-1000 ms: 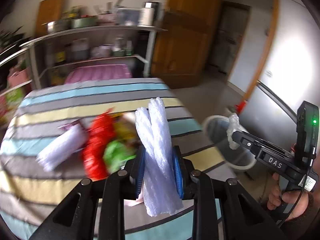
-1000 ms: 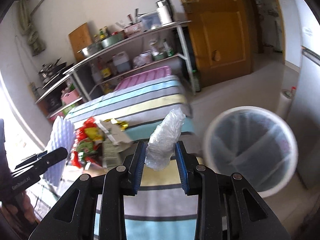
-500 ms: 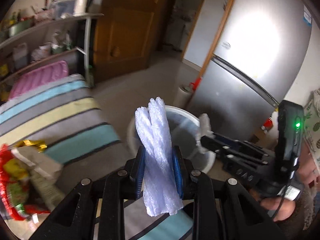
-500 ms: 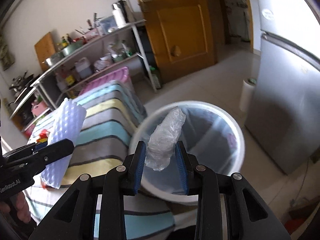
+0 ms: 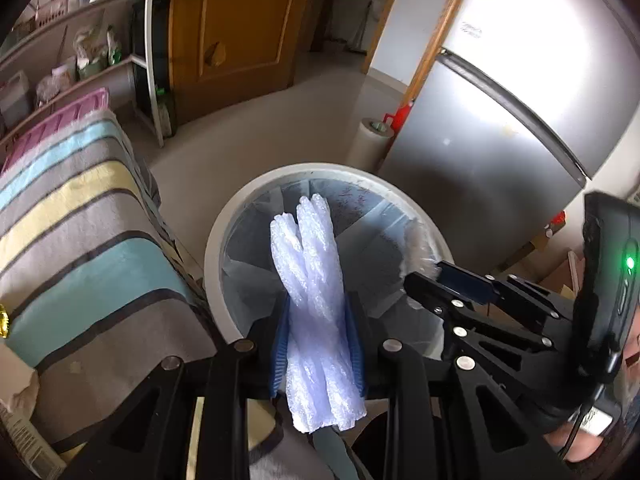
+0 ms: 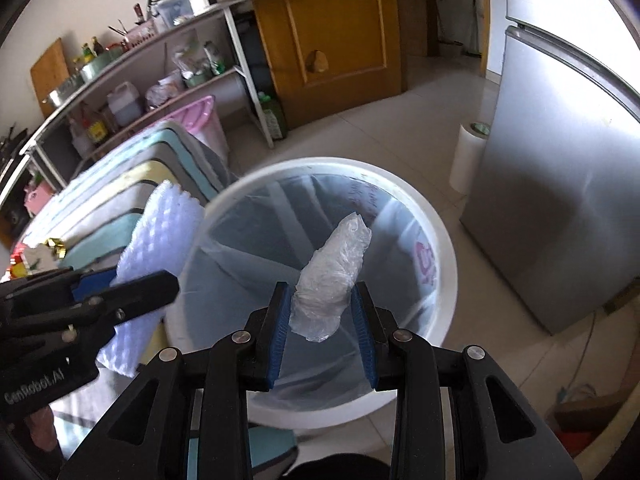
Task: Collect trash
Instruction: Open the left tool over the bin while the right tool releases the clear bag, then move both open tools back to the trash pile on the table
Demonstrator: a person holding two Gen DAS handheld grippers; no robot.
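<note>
**Both grippers loaded over the bin**

Left gripper (image 5: 318,340) clamped on a folded white foam wrap (image 5: 316,316), blue pads (image 5: 280,344) pressed against it from either side, the wrap standing up between them and sticking out below as well. Held above the open mouth of the white trash bin (image 5: 216,240), lined with a pale translucent bag. In the right wrist view, seen at the left (image 6: 132,284), the foam wrap (image 6: 160,232) overlapping the bin's near-left rim.

Right gripper (image 6: 322,316) closed on a crumpled clear plastic wad (image 6: 332,280), squeezed between blue pads (image 6: 278,332), tip pointing up and forward. Positioned over the interior of the trash bin (image 6: 448,272). From the left wrist view, visible at the right (image 5: 424,276), reaching in over the bin's right rim, a bit of the plastic (image 5: 416,248) showing at its tip.

Bin standing on the pale tiled floor (image 6: 400,128), just beside the table with the striped cloth (image 5: 80,240). Silver refrigerator (image 5: 500,140) to the right of the bin, a white roll (image 6: 468,156) on the floor near its corner. Wooden door (image 6: 332,36) and cluttered metal shelving (image 6: 152,80) behind. A few bright wrappers (image 6: 36,256) at the far left on the cloth, mostly out of sight
</note>
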